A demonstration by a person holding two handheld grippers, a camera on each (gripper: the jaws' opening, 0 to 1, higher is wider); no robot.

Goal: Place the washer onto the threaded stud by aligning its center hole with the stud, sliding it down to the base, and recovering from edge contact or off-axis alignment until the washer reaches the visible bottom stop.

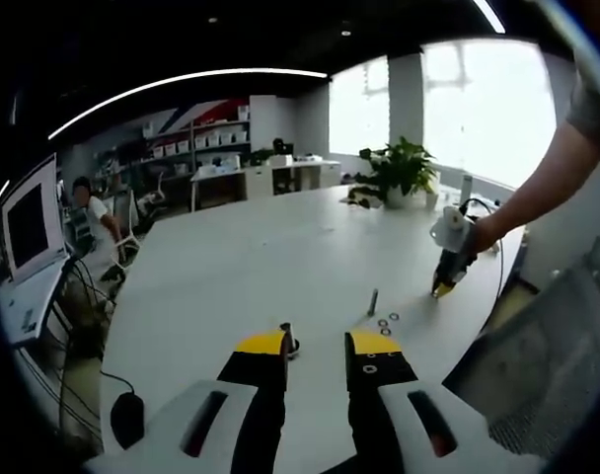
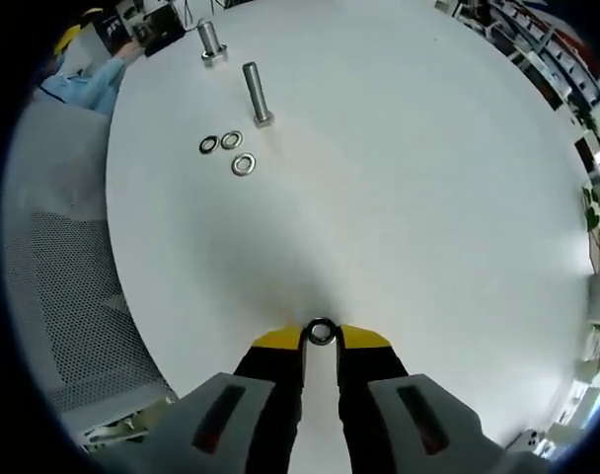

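In the right gripper view, the right gripper [image 2: 321,337] pinches a small shiny silver metal washer [image 2: 321,332], a flat ring with a dark centre hole, between its yellow-tipped jaws above the white round tabletop [image 2: 409,178]. The upright grey threaded stud [image 2: 254,94] stands well apart, three loose washers [image 2: 228,150] lying just beside it. The left gripper [image 1: 317,346] hangs with jaws parted, holding nothing

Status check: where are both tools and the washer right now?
Right tool shut on washer, low at table. Left tool open, empty. Stud upright, bare, path clear; three spare washers beside it.
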